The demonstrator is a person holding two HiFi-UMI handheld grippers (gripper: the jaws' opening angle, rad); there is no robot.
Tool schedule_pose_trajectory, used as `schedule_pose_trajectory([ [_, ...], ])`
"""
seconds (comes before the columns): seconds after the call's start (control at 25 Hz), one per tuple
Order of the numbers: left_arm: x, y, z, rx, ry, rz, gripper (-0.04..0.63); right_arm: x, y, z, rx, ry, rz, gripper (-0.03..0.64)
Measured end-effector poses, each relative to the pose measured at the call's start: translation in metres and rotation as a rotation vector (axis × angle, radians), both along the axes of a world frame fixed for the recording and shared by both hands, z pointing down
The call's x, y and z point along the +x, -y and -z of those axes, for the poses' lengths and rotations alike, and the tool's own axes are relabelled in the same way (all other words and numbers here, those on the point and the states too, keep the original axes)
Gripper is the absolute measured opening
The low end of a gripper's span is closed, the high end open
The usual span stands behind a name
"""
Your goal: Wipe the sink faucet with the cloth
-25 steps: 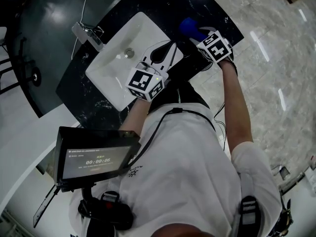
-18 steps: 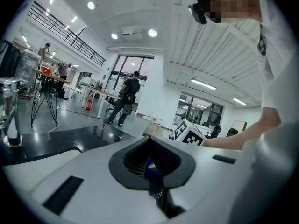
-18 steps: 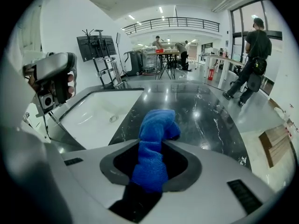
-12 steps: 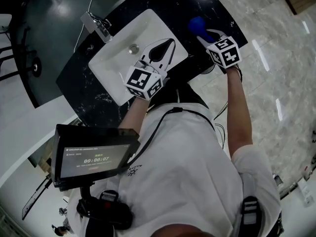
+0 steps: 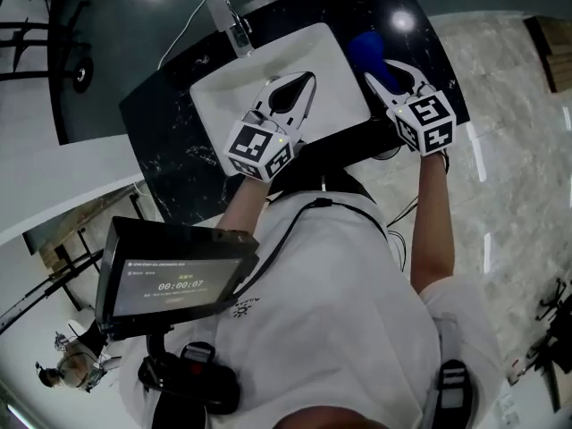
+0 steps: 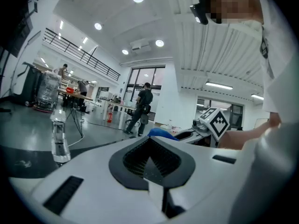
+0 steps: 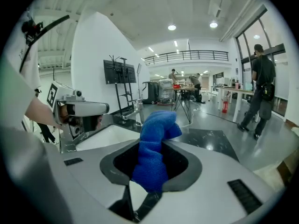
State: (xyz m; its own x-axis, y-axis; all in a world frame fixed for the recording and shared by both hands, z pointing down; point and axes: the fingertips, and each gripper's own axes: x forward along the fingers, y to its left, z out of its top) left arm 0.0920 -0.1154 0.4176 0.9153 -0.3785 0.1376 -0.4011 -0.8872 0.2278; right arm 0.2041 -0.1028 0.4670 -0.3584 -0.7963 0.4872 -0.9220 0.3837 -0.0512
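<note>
The chrome faucet (image 5: 228, 18) stands at the far rim of the white sink (image 5: 214, 92), set in a black counter. My left gripper (image 5: 312, 78) hovers over the basin, shut with nothing in it; in the left gripper view (image 6: 149, 141) its tips meet, and the faucet (image 6: 58, 136) is at the left. My right gripper (image 5: 382, 70) is to the right of the sink, and its jaws have just closed on the blue cloth (image 5: 365, 47). In the right gripper view the cloth (image 7: 154, 148) bunches up between the jaws, with the sink (image 7: 100, 136) and faucet (image 7: 133, 110) beyond it to the left.
The black marble counter (image 5: 165, 123) curves around the sink above a pale stone floor (image 5: 509, 105). A screen (image 5: 174, 280) hangs on the person's chest. Behind the counter are dark glossy flooring, tables, stands and several people in the distance.
The right gripper has risen from the counter with the blue cloth in its jaws. The left gripper has moved farther over the basin. The head view has swung, so the sink sits more centrally.
</note>
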Motion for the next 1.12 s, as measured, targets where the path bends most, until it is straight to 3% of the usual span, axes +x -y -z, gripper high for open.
schedule_pose_trajectory([
  [0.28, -0.09, 0.035, 0.029, 0.039, -0.014, 0.247, -0.012, -0.088, 0.054, 0.06, 0.113, 0.042, 0.236, 0.124],
  [0.56, -0.155, 0.04, 0.01, 0.042, -0.008, 0.432, -0.012, -0.141, 0.096, 0.053, 0.147, 0.016, 0.406, 0.124],
  [0.88, -0.201, 0.045, 0.011, 0.024, -0.003, 0.535, -0.012, -0.175, 0.18, 0.079, 0.182, -0.079, 0.49, 0.125],
  [1.12, -0.207, 0.048, 0.006, 0.006, 0.009, 0.559, -0.012, -0.185, 0.248, 0.07, 0.176, -0.174, 0.53, 0.126],
])
